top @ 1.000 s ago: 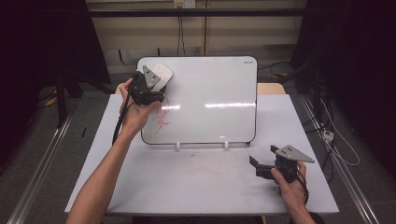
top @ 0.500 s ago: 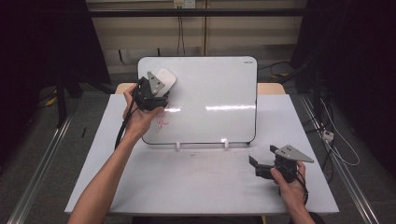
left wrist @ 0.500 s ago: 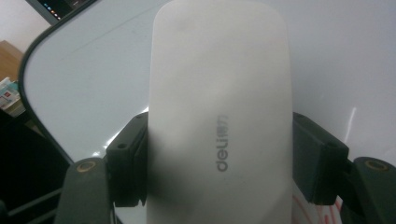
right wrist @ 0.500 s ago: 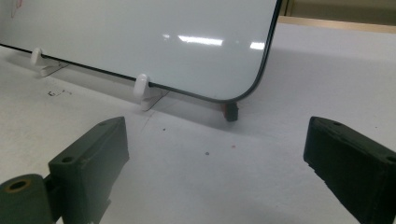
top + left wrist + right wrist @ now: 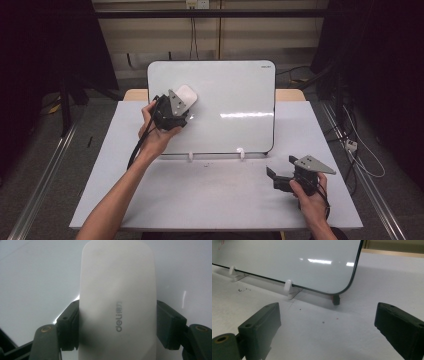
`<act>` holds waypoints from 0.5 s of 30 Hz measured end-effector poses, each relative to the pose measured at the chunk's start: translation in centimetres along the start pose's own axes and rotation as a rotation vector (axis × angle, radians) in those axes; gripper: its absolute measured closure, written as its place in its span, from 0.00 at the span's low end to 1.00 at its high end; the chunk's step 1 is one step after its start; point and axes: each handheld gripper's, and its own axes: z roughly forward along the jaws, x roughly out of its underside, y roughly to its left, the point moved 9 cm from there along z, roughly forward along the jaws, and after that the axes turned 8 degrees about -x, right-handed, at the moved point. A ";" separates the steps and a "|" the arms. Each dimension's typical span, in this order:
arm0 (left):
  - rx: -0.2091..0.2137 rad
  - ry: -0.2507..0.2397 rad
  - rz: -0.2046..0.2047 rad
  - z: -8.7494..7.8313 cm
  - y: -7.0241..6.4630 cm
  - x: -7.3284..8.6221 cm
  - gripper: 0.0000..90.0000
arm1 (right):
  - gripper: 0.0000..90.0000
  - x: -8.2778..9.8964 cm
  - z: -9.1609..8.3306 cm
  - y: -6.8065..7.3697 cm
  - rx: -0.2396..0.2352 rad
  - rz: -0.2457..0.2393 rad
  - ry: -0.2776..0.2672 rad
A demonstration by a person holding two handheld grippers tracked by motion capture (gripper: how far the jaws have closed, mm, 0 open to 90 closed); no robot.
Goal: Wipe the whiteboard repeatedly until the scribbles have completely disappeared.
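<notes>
A: Right gripper (image 5: 276,179) idle on the surface (image 5: 210,195), fingers apart, nothing between them.

B: Left gripper (image 5: 181,111) clamps the white eraser (image 5: 117,300) against the whiteboard (image 5: 235,100). Wiping step, I judge; next needs steady pressure across the board.

A white bench (image 5: 210,200) has small dark specks on it. Two white clips (image 5: 288,286) sit at its middle. Cables (image 5: 192,35) hang on the wall behind.

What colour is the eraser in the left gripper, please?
White, with grey lettering; the eraser shows best in the left gripper view.
</notes>
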 end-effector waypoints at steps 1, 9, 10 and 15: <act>0.001 -0.005 0.009 -0.1 -0.3 0.1 0.35 | 0.07 0.0 0.0 0.0 0.000 -0.001 0.000; 0.014 -0.004 0.010 -0.1 -0.2 0.0 0.35 | 0.07 0.0 -0.1 0.0 -0.002 0.002 -0.003; 0.010 -0.004 0.011 -0.2 0.0 0.0 0.35 | 0.07 0.0 0.0 -0.1 0.000 0.003 -0.004; -0.002 -0.004 -0.017 0.1 1.4 -0.4 0.35 | 0.08 0.0 -0.1 -0.1 -0.002 0.000 -0.003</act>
